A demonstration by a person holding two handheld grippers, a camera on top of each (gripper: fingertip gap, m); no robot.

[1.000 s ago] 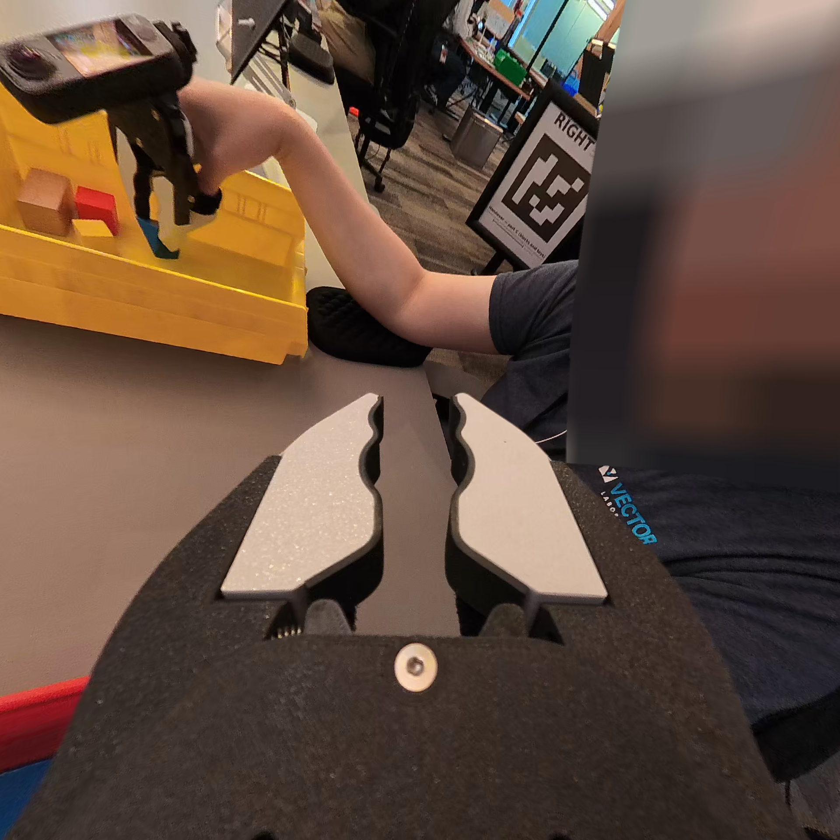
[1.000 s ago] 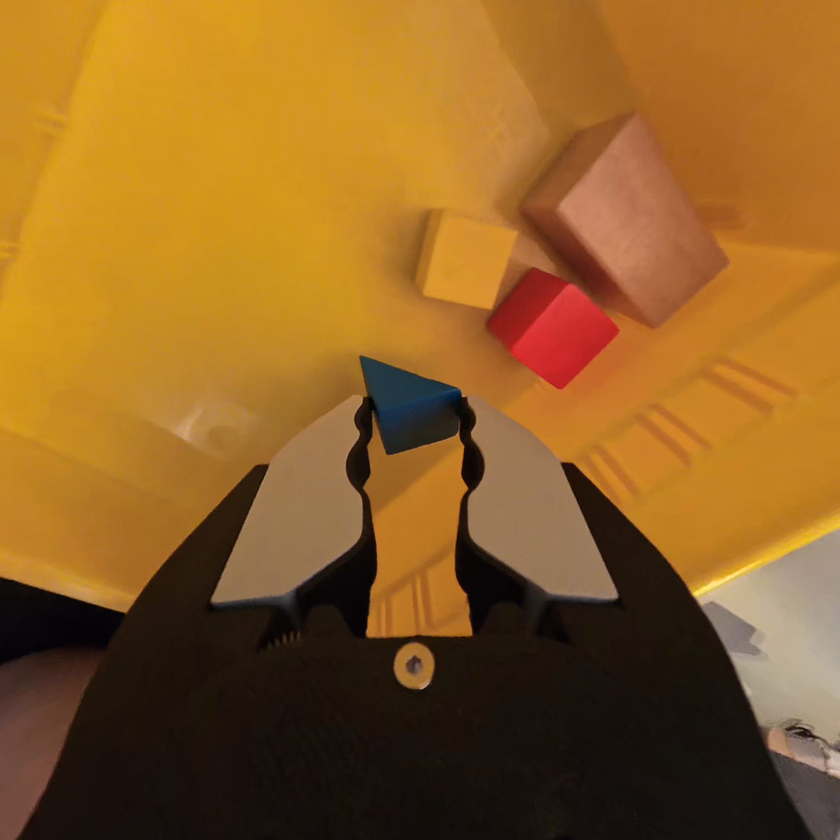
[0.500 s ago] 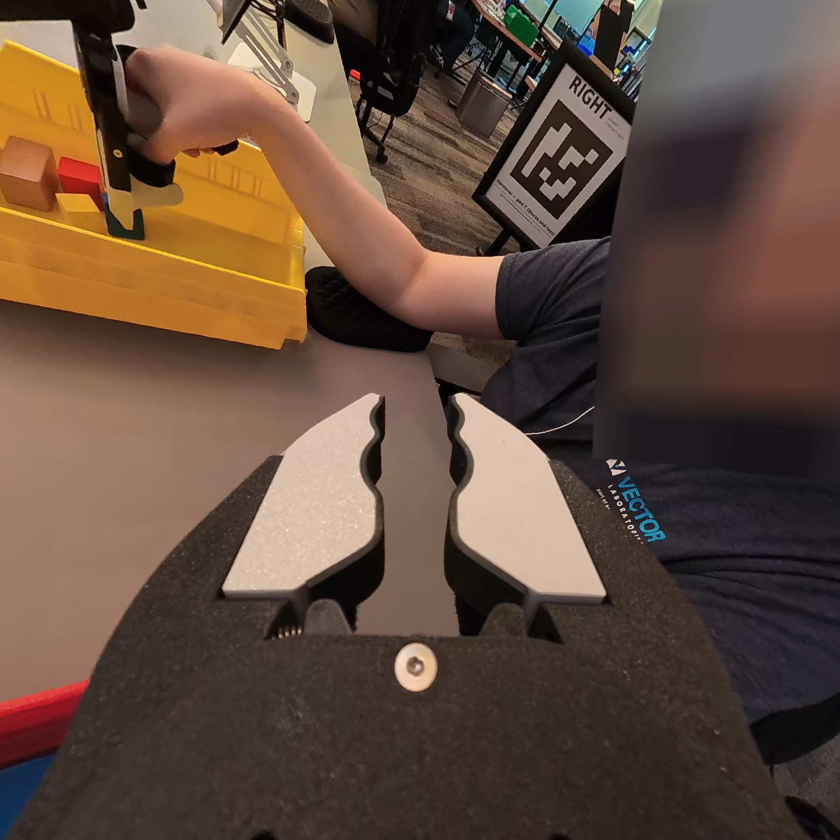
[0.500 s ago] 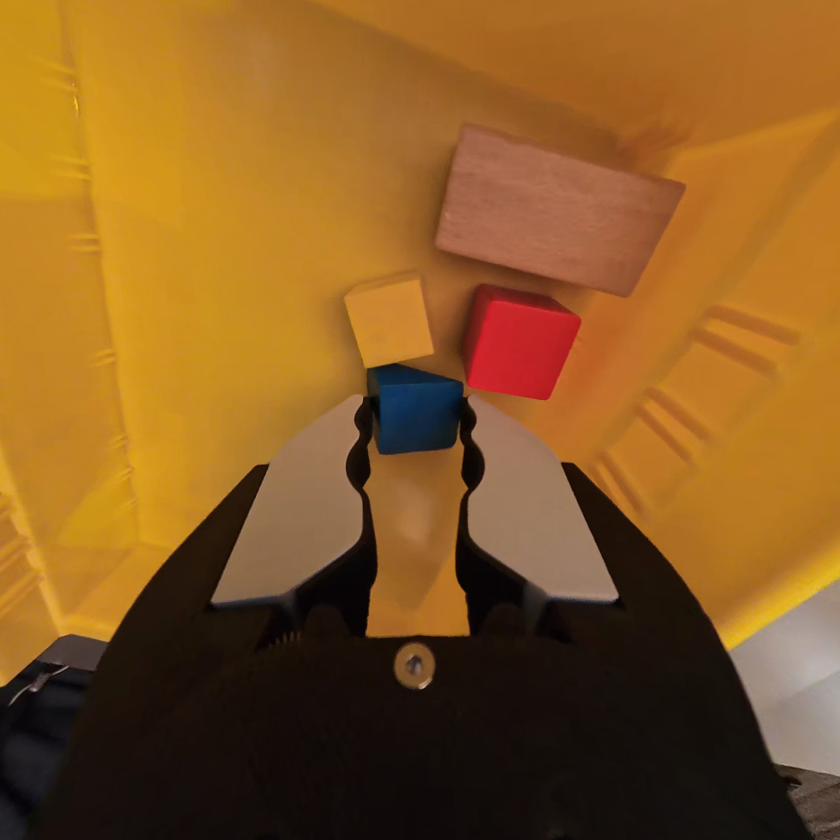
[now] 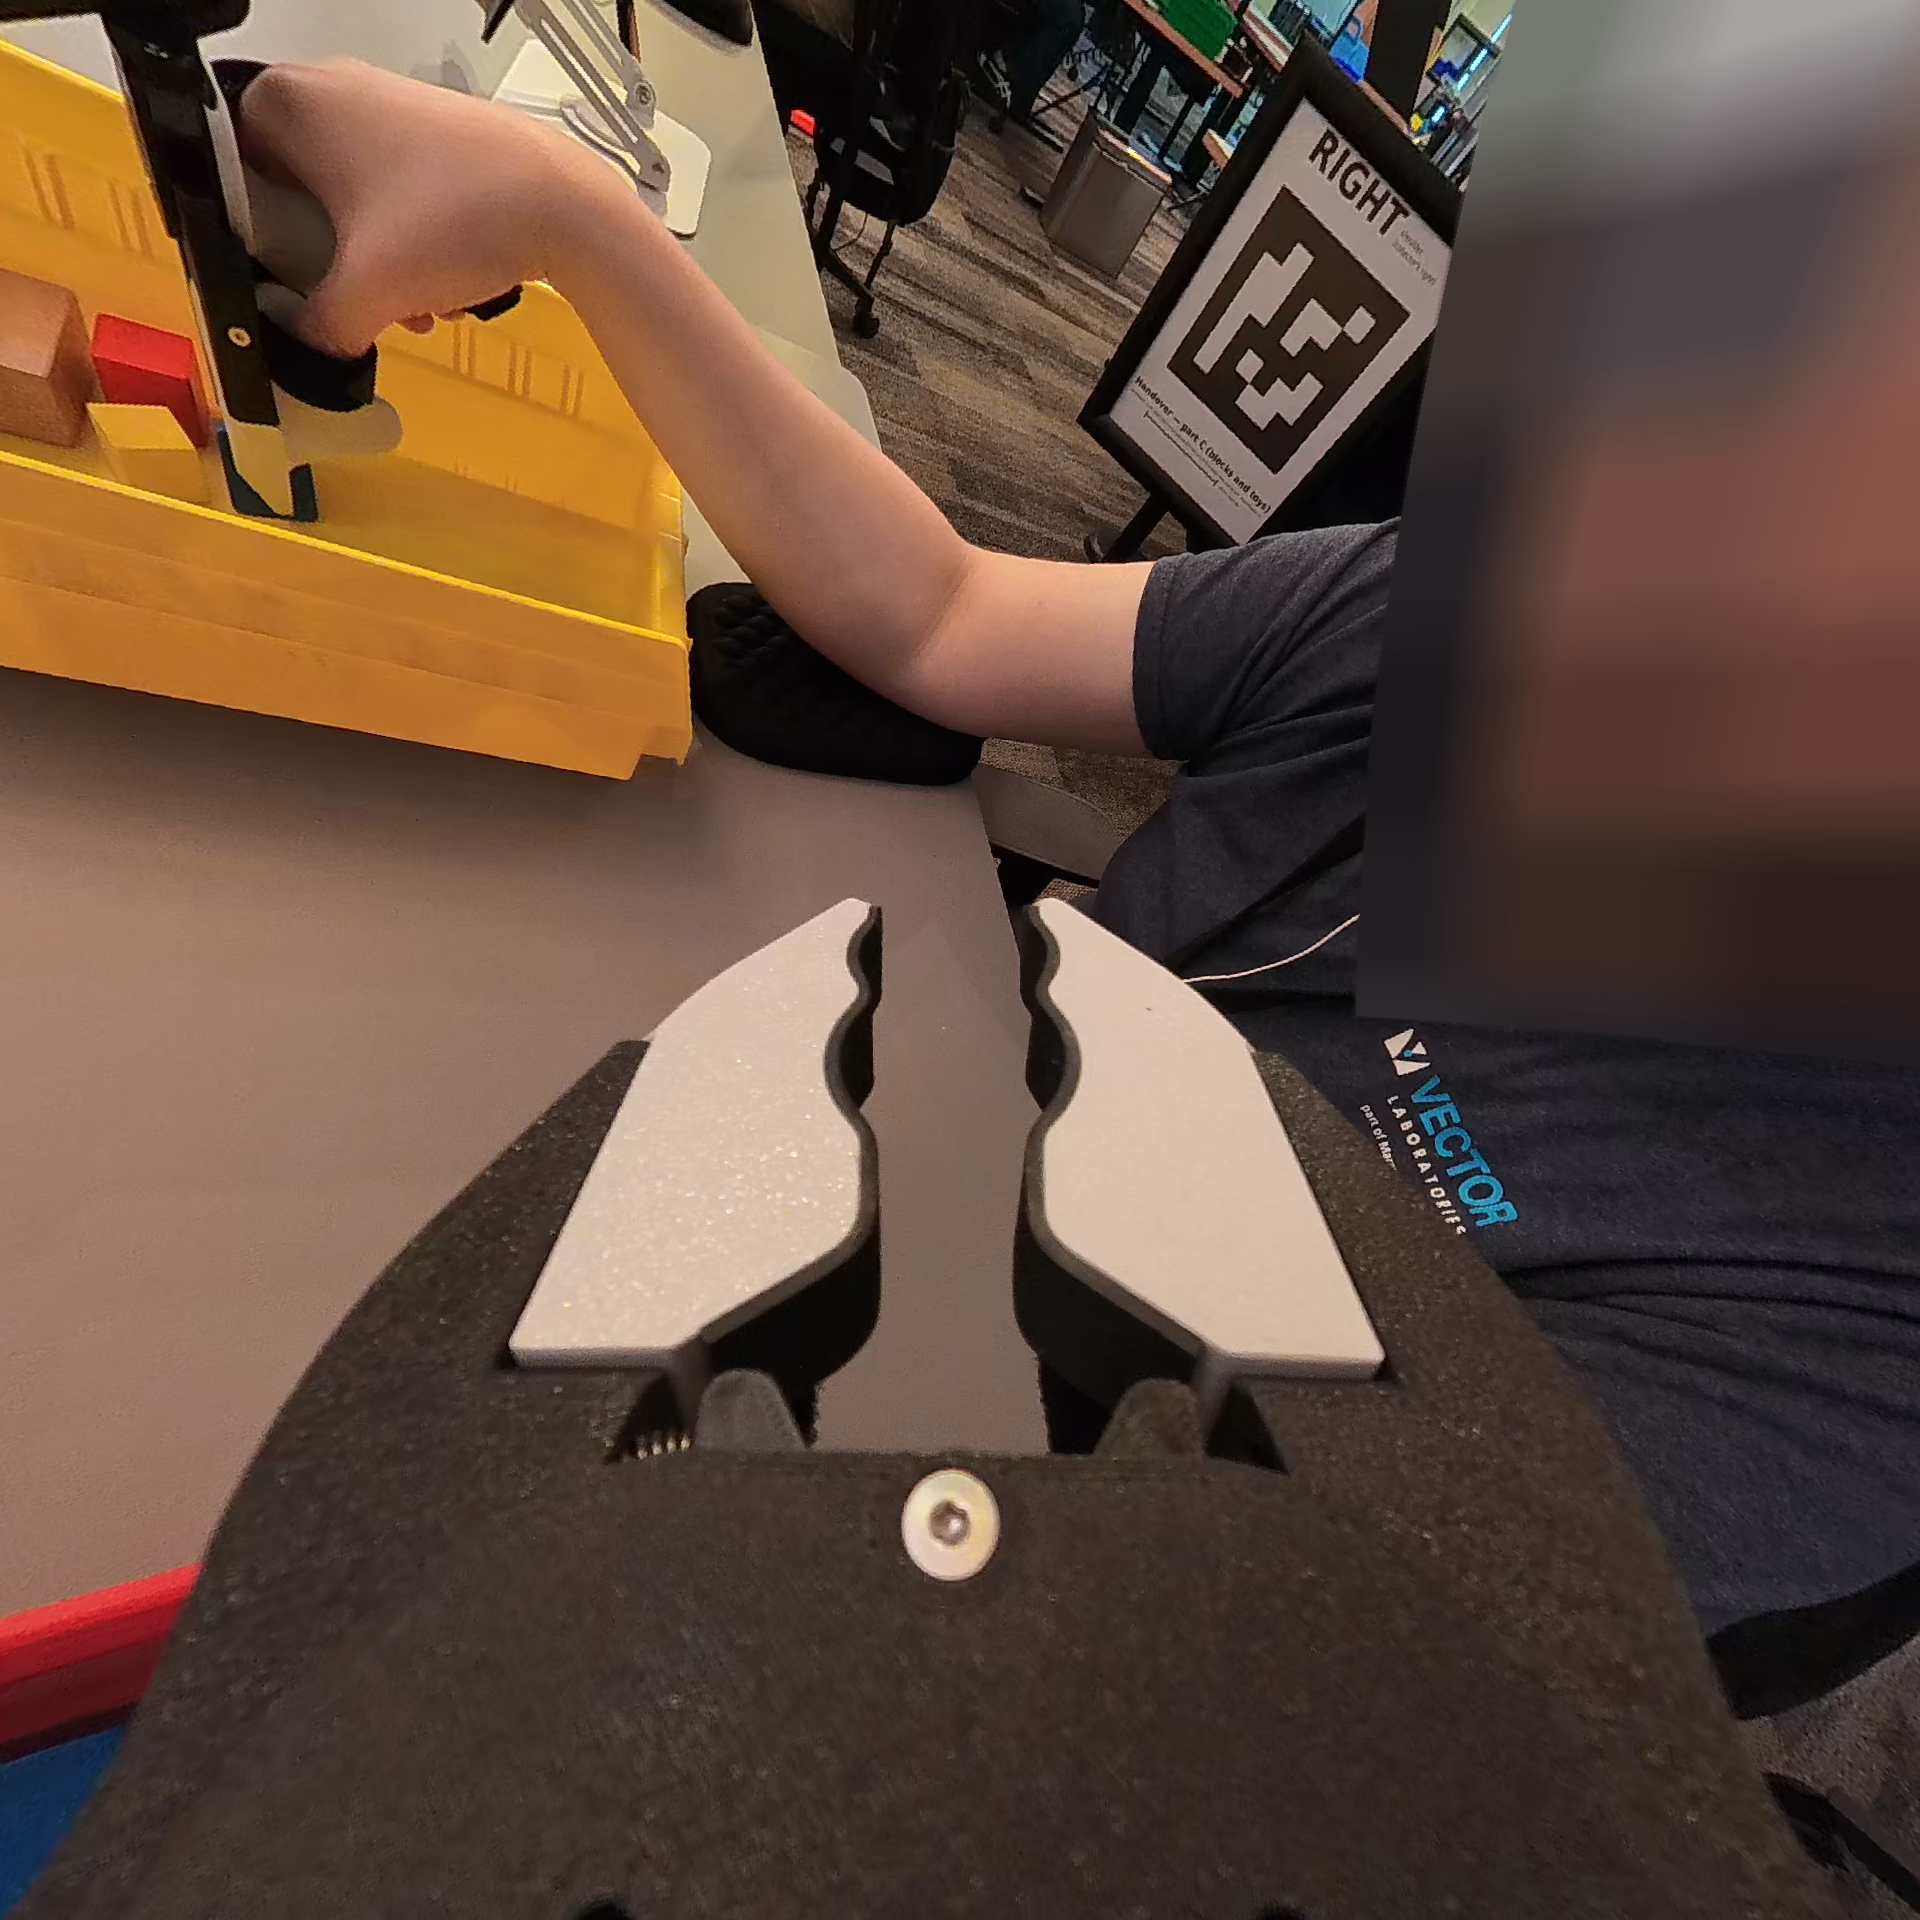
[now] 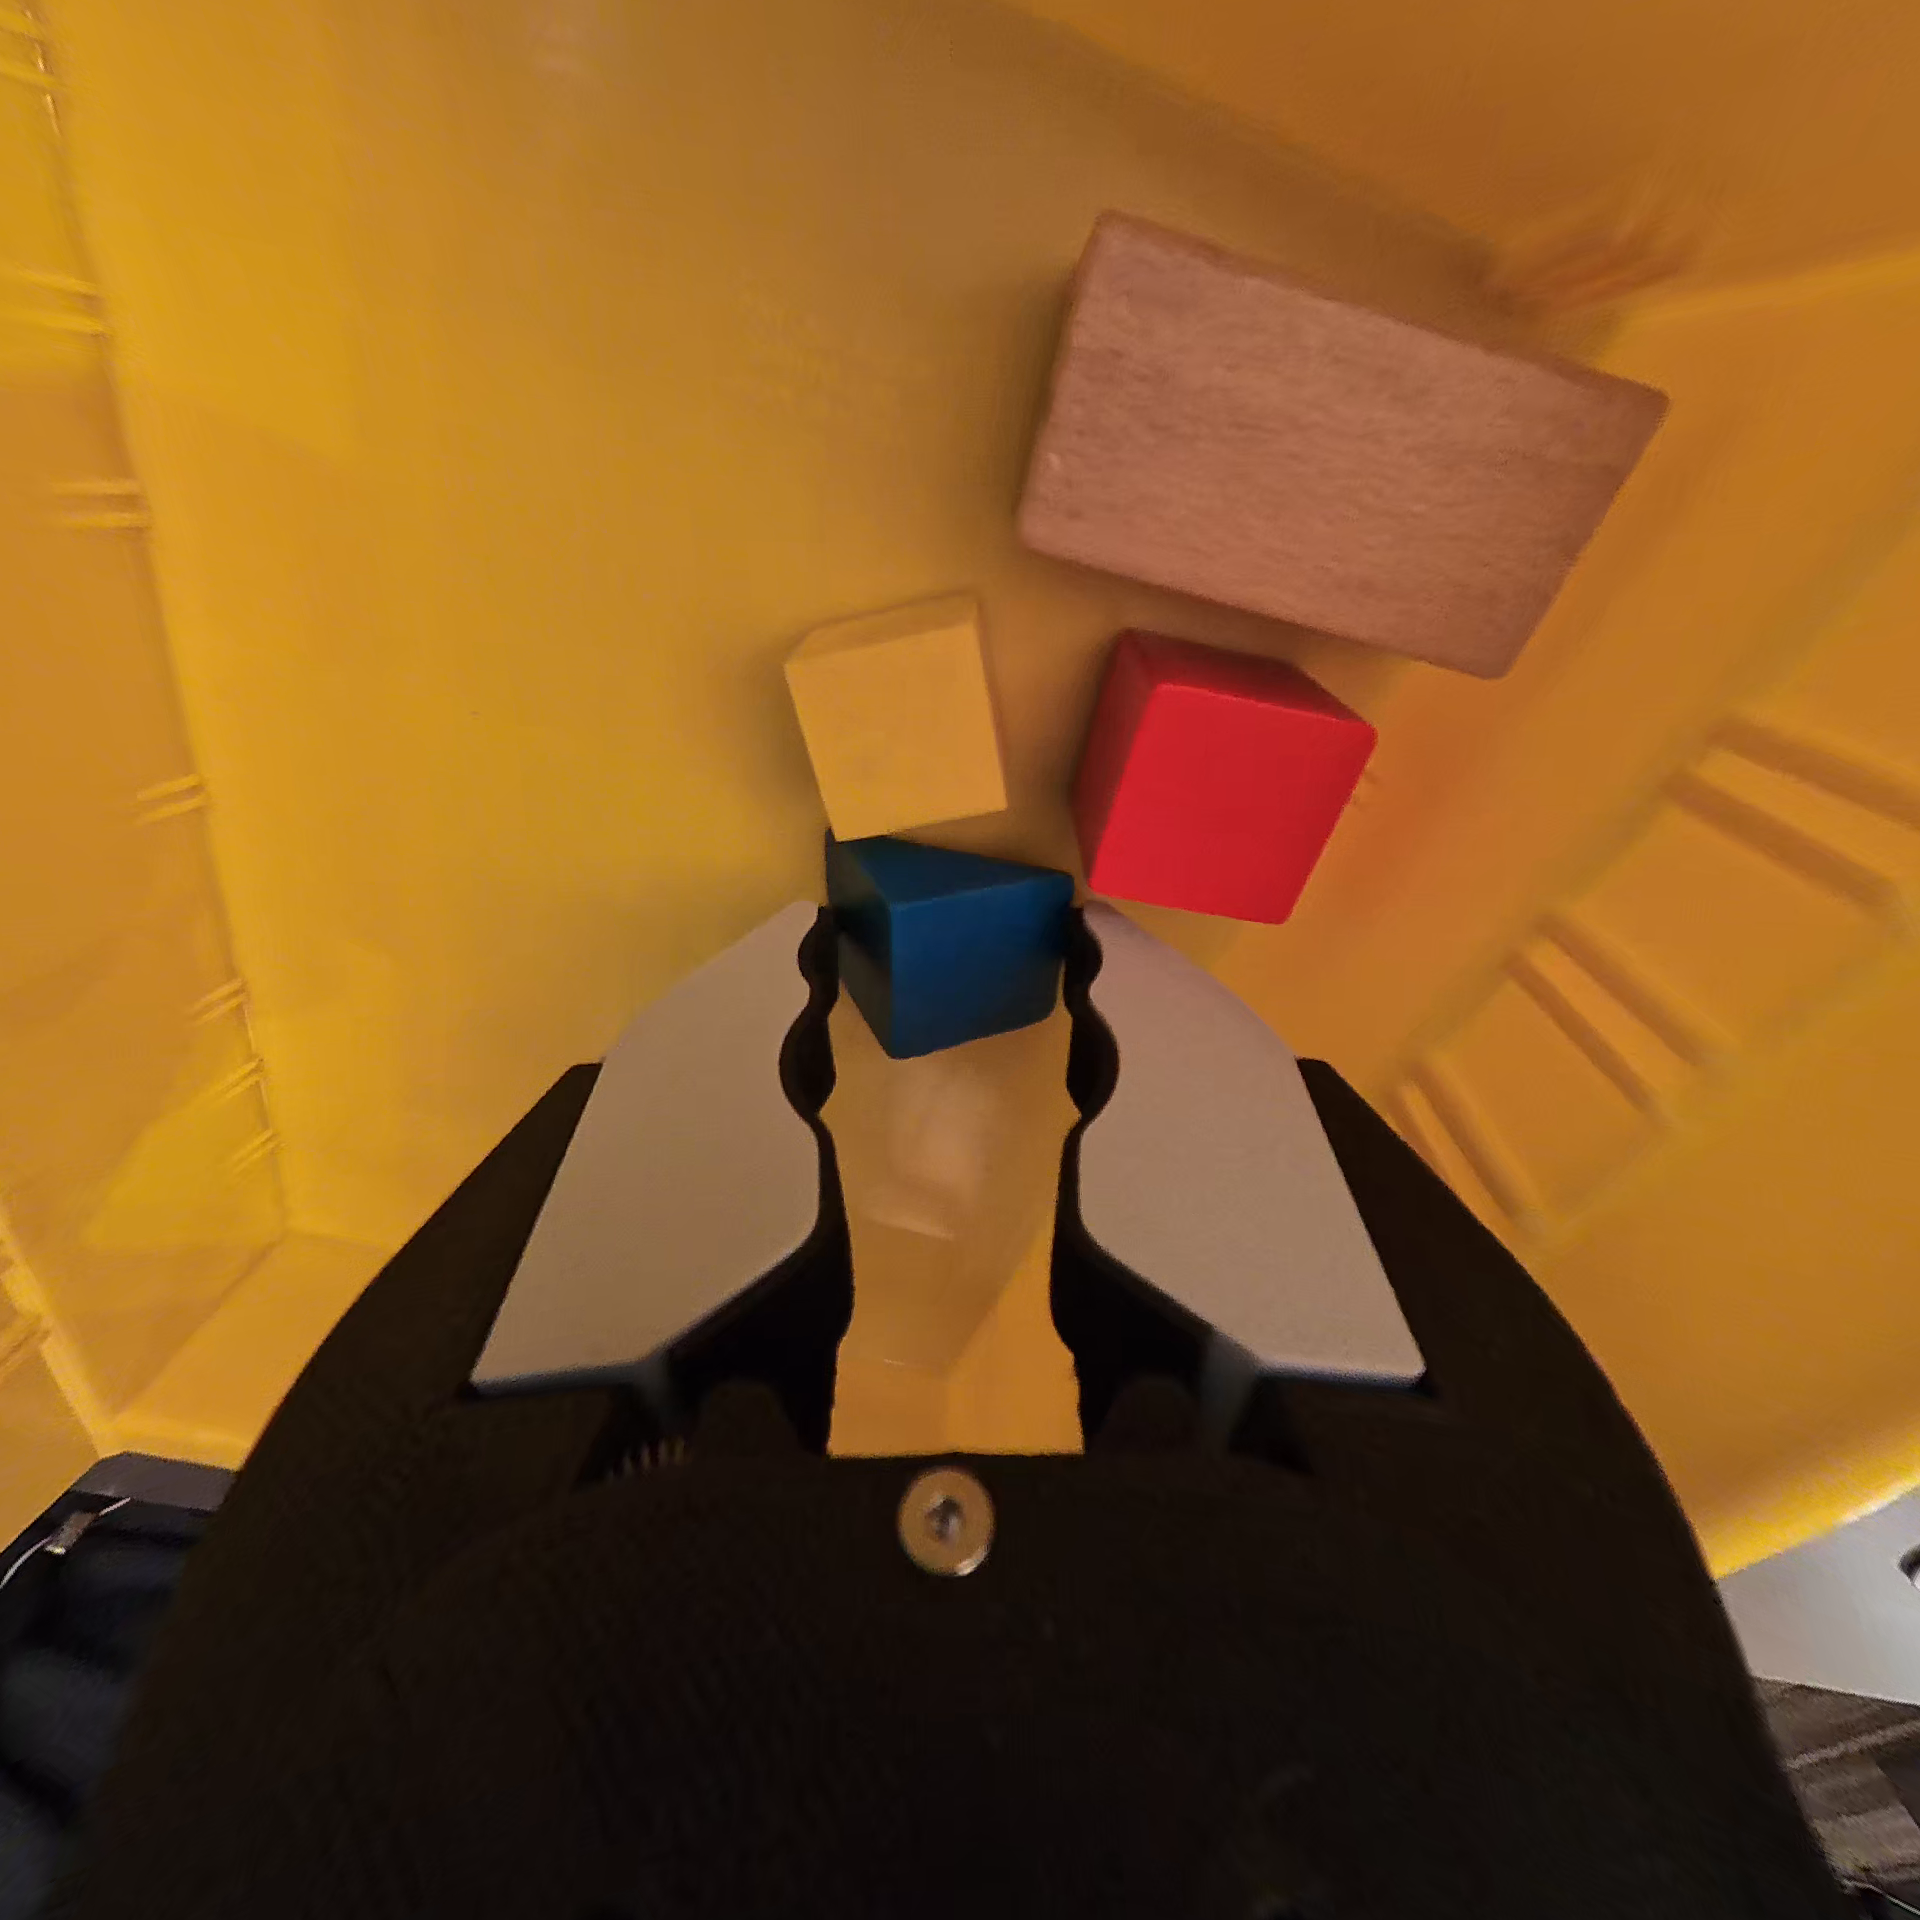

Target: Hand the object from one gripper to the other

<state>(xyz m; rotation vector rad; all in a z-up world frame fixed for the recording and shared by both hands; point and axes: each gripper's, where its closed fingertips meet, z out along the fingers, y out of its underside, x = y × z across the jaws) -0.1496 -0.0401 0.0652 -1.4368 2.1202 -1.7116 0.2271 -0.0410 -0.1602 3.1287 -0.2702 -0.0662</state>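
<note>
Down in the yellow bin (image 6: pixel 520 416), between our right claw (image 6: pixel 948 925) tips, sat the blue wedge block (image 6: pixel 951 961), gripped on two flat sides; we judged it light, rigid and smooth-painted, likely to pivot if pinched off-centre. Just beside lay yellow cube (image 6: pixel 899 717) and red cube (image 6: pixel 1216 779). Our left claw (image 5: pixel 948 925) waited narrowly parted, empty, over the desk (image 5: pixel 312 935)

Open-plan office or lab: carpeted floor (image 5: pixel 987 343), rolling office chairs (image 5: pixel 883 135), rows of desks with monitors (image 5: pixel 1195 52), a framed fiducial marker sign (image 5: pixel 1288 322), grey counter (image 5: pixel 312 935) holding a yellow bin (image 5: pixel 416 623).
</note>
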